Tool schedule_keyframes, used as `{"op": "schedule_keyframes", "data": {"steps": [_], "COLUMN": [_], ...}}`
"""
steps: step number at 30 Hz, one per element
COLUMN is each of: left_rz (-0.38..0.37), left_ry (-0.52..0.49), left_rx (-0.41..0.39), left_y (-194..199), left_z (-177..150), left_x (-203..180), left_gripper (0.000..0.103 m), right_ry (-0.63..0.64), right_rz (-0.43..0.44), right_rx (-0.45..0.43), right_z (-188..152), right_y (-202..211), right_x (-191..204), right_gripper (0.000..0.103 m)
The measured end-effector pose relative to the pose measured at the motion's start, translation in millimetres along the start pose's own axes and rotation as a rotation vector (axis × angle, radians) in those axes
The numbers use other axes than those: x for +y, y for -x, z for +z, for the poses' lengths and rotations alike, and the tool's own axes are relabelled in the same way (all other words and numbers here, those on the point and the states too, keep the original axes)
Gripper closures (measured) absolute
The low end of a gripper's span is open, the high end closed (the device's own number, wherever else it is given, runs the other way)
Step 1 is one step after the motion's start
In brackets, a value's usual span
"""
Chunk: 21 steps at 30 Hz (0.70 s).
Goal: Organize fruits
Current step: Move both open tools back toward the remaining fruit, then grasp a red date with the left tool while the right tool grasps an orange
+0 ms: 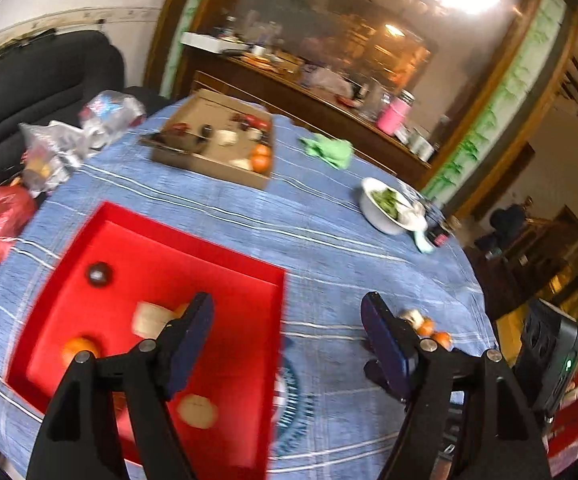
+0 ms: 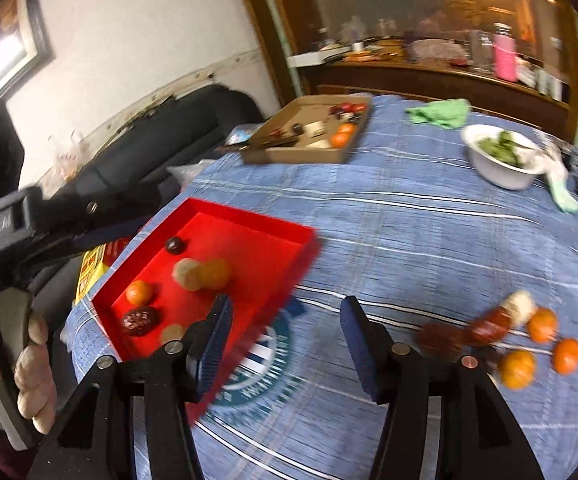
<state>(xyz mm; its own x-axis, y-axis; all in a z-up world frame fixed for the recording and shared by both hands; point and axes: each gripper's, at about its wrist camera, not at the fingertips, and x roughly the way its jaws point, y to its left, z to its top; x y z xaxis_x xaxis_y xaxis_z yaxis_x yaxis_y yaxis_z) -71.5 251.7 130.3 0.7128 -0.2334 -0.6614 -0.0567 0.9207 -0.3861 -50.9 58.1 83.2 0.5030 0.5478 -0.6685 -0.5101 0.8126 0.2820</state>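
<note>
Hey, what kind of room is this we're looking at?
Most likely a lived-in dining room at home. A round table under a blue striped tablecloth holds a white bowl of greens, a dark sofa sits beside it, and a cluttered wooden sideboard stands behind.

Blurred by motion: loose fruits (image 2: 501, 336) on the blue tablecloth (image 2: 409, 240), kinds unclear. Partly hidden behind the left gripper (image 1: 287, 344): red tray (image 1: 161, 248) contents. Cut off at the frame's bottom: tray's near corner.
</note>
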Motion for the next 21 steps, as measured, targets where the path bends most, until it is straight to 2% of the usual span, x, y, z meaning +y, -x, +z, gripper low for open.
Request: {"op": "schedule_keyframes", "data": {"steps": [6, 11, 15, 21], "left_rz": [-0.04, -0.072, -0.092, -0.1], "left_ry": [-0.034, -0.045, -0.05, -0.054], "left_rx": [0.056, 0.122, 0.172, 0.21], "left_y": [-21, -51, -74, -96], "left_z": [-18, -33, -45, -53], "left_x": [-32, -48, -60, -70], "left_gripper": [0.028, 0.028, 0.028, 0.03], "right_ry": [-0.071, -0.195, -0.264, -0.261], "right_rz": [-0.107, -0.226, -0.213, -0.193], "right_rx": [-0.057, -0.073, -0.052, 0.002], "right_z": [-18, -39, -48, -53], "right_y": [49, 86, 89, 57], "right_x": [-61, -136, -165, -165], "right_gripper": [0.041, 0.041, 0.041, 0.041]}}
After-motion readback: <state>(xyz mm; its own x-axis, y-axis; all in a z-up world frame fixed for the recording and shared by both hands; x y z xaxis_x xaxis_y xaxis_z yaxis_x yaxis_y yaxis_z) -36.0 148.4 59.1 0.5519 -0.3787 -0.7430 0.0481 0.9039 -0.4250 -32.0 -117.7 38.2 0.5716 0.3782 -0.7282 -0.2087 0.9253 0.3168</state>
